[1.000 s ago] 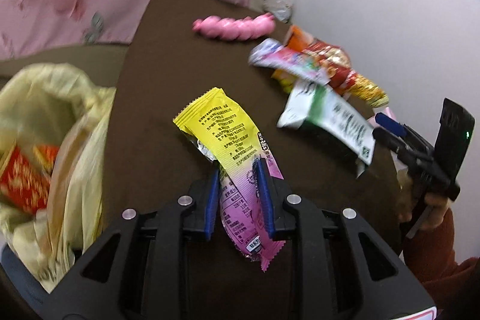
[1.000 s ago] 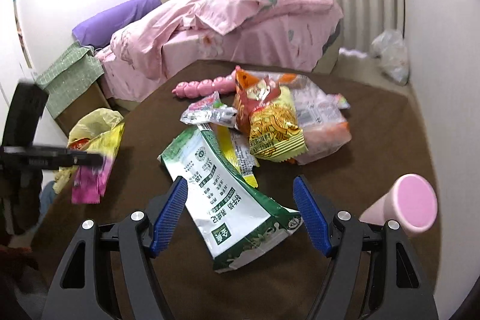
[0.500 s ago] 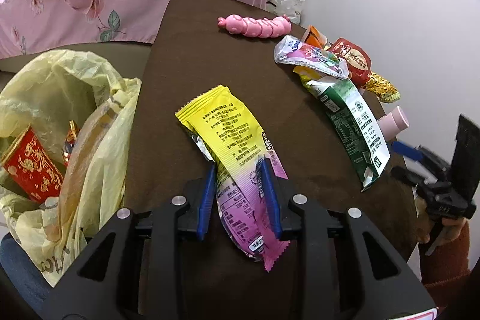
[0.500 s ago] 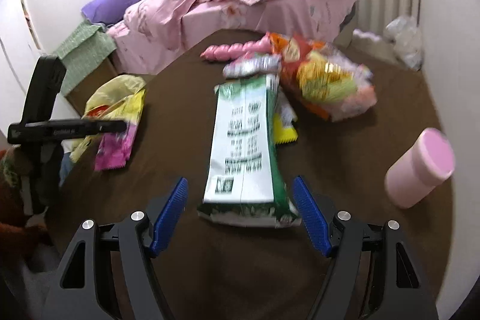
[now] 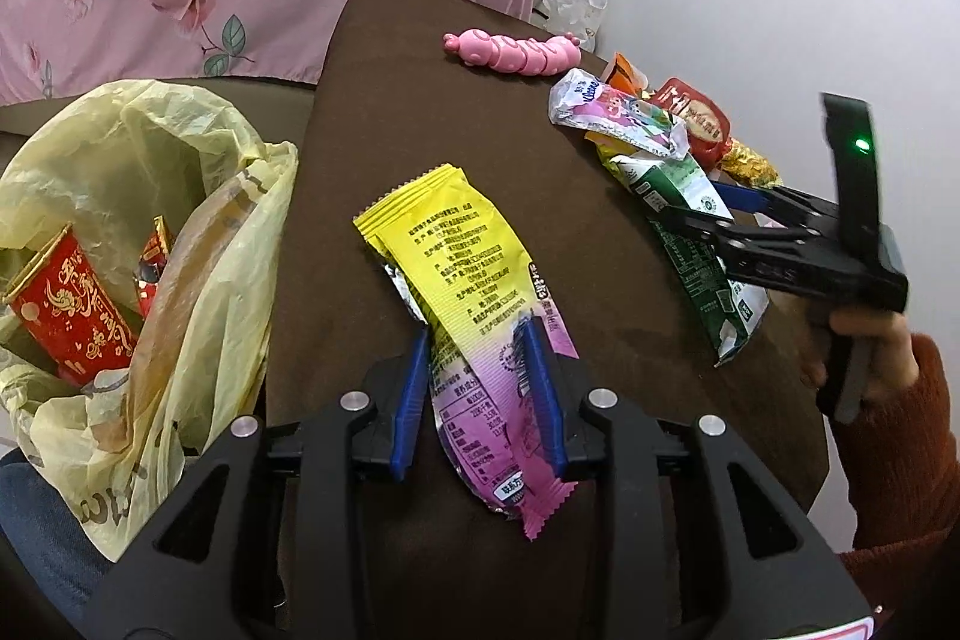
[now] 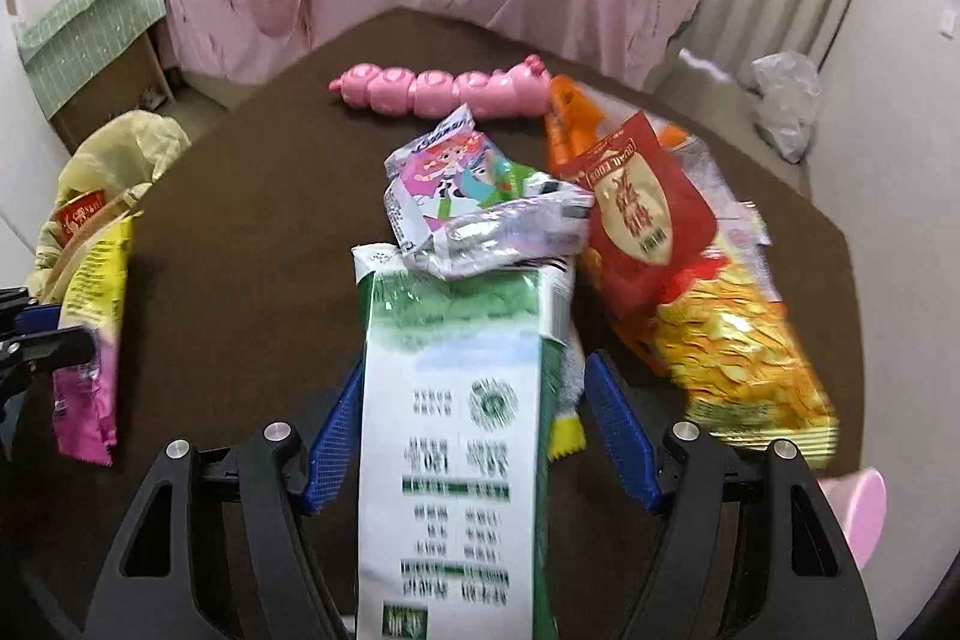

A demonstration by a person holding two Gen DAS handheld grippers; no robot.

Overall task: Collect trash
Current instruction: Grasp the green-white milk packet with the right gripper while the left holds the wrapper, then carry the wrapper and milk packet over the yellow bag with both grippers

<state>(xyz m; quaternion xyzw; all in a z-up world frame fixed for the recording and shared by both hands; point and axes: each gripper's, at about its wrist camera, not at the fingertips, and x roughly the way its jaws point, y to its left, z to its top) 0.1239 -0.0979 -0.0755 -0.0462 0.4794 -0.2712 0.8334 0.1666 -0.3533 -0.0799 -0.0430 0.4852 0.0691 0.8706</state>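
Item: yellow-and-pink snack wrapper, flat foil-film, lying on the brown tabletop beside the yellow trash bag. Left gripper fingers straddle its pink end, opening, pads not visibly pressing. Item: green-and-white pouch, between the right gripper fingers, which are closing and not yet touching it. Both judged light, limp, crinkly and slippery; best pinched across the narrow width near an end seam. Remaining: cartoon wrapper, red-and-gold chip bag, pink toy.
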